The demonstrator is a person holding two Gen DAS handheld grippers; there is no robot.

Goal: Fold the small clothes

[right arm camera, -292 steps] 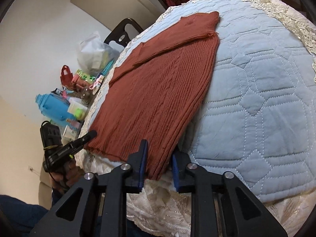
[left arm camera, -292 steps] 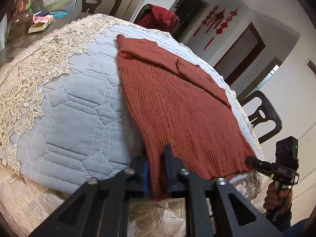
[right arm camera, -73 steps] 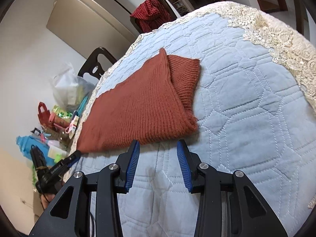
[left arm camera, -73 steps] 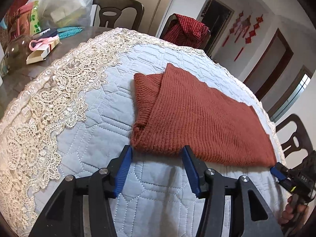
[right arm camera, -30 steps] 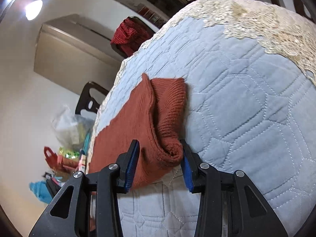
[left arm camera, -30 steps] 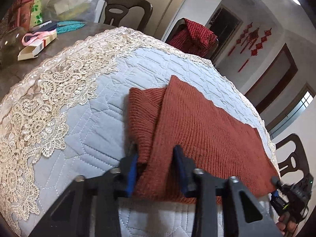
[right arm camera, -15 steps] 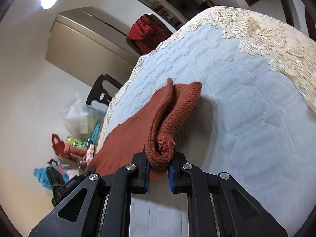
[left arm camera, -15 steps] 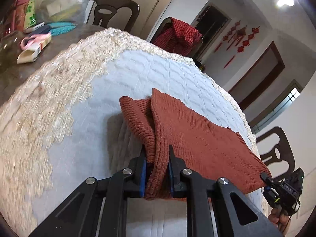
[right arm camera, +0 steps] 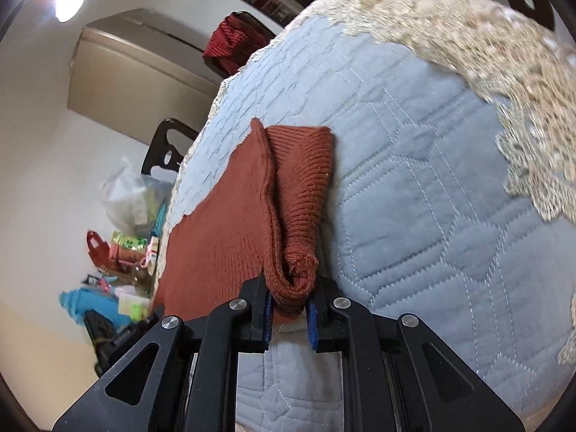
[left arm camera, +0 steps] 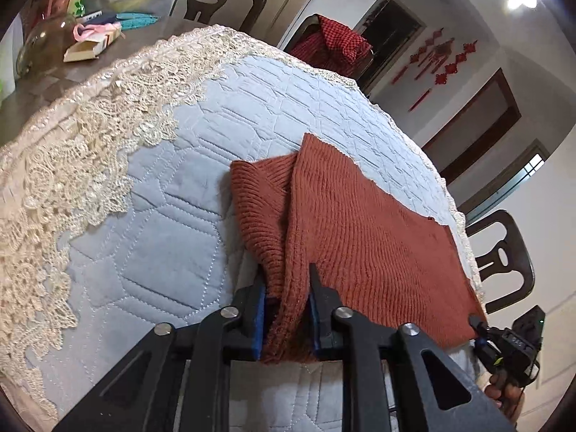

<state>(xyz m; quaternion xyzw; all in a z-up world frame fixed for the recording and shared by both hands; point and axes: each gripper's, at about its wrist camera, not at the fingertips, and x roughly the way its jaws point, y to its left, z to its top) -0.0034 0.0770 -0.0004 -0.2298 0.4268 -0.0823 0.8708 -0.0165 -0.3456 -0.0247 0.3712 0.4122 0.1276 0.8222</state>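
Observation:
A rust-red knit sweater [left arm camera: 360, 230], folded once, lies on the quilted blue-grey table cover [left arm camera: 162, 237]. My left gripper [left arm camera: 286, 309] is shut on the near corner of its folded edge, with the ribbed part bunched between the blue pads. My right gripper [right arm camera: 288, 309] is shut on the other near corner of the sweater [right arm camera: 230, 223], where the knit rolls up between the jaws. The right gripper also shows in the left wrist view [left arm camera: 478, 327] at the sweater's far corner.
Cream lace trim [left arm camera: 72, 165] borders the cover. Dark chairs [left arm camera: 504, 259] stand around the table, one draped with a red checked cloth [left arm camera: 334, 43]. A plastic bag, small boxes and a blue bottle [right arm camera: 93, 306] crowd the table's far side.
Both grippers closed on the folded sweater's near corners about half a second ago and still hold them. The corners are lifted slightly off the cover.

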